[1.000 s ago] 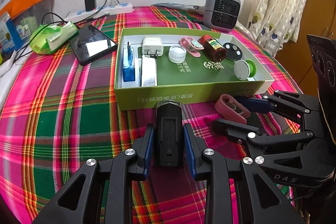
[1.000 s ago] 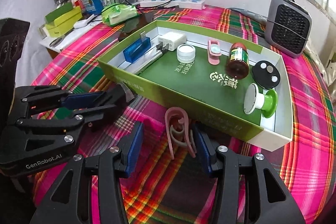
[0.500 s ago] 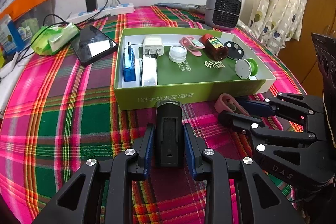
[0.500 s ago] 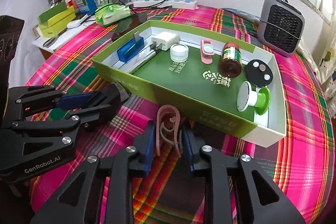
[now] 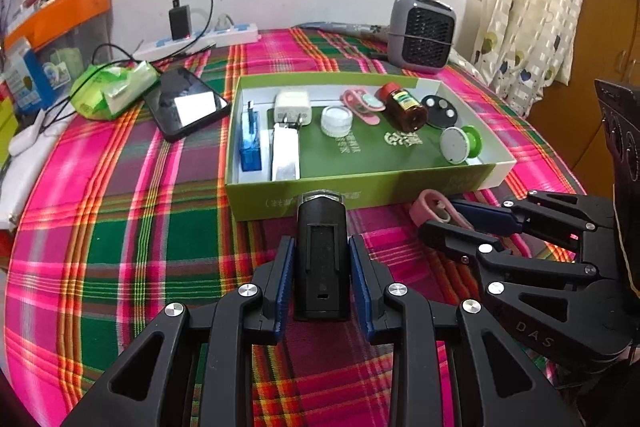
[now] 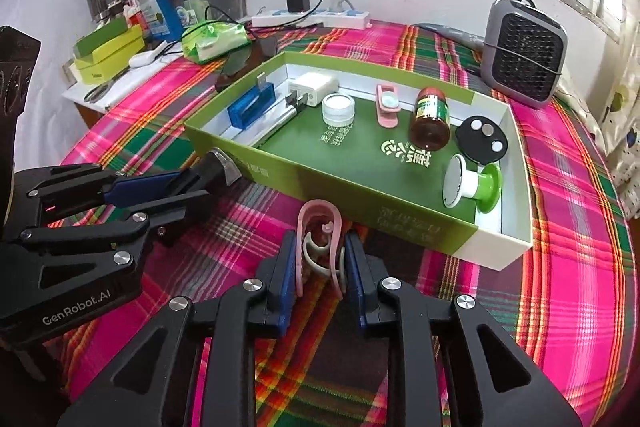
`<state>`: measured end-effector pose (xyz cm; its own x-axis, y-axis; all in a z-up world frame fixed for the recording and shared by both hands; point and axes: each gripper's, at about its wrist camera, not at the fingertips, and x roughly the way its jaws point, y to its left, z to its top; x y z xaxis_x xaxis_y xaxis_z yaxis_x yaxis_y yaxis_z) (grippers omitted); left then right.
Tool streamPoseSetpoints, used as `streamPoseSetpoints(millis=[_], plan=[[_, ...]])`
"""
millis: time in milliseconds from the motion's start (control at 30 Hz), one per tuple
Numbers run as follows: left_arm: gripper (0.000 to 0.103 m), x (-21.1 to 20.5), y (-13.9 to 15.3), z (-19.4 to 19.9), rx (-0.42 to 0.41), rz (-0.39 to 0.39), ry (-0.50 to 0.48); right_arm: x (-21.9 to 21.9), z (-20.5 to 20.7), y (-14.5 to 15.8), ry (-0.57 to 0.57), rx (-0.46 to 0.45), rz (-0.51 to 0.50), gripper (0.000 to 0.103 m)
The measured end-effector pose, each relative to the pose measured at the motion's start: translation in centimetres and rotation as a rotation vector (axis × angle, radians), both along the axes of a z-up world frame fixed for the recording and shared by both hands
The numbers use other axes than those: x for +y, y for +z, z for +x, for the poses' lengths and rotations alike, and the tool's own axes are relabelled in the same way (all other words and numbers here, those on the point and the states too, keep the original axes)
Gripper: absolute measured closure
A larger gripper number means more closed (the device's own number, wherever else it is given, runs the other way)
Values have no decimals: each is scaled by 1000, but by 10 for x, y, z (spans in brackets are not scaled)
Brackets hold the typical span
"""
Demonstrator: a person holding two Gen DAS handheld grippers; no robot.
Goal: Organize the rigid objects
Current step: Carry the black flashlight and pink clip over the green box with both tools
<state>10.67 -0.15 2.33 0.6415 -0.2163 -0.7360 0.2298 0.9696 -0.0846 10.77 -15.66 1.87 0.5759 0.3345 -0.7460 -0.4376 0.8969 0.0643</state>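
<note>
Most of the sorting appears to be done: inside the green box [image 5: 400, 183] 8 items are already laid out, namely a blue case [image 5: 250, 147], a silver bar [image 5: 285, 155], a white plug adapter [image 5: 292, 107], a small clear jar [image 5: 337, 119], a pink clip [image 5: 360, 101], a brown bottle [image 5: 404, 107], a black disc [image 5: 440, 105] and a green-and-white spool [image 5: 460, 145]. 2 items are seen outside it, both just in front of its near wall over the plaid tablecloth [image 5: 140, 227]. The black device [image 5: 321, 259] is clamped between the closed pads of the left gripper [image 5: 321, 263], its silver-capped tip close to the box wall. The pink clip-shaped piece [image 6: 320, 247] is pinched upright between the narrowed pads of the right gripper [image 6: 320, 259]. Whether either item is lifted clear of the cloth cannot be told. What is judged to be left is the carrying of these 2 pieces over the wall and their placing on the free green floor near the front of the box. A phone [image 5: 186, 107] and a green packet [image 5: 116, 87] lie beside the box; whether they belong to the task cannot be told.
</note>
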Motion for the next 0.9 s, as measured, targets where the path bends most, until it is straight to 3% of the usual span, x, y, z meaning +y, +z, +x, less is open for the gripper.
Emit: streamPoseSetpoints(millis=[367, 900], plan=[[77, -8, 19, -4, -45, -4, -17, -7, -6, 19, -26, -53, 38, 79], [77, -20, 36, 22, -71, -12, -29, -22, 12, 38, -75, -84, 59, 79]])
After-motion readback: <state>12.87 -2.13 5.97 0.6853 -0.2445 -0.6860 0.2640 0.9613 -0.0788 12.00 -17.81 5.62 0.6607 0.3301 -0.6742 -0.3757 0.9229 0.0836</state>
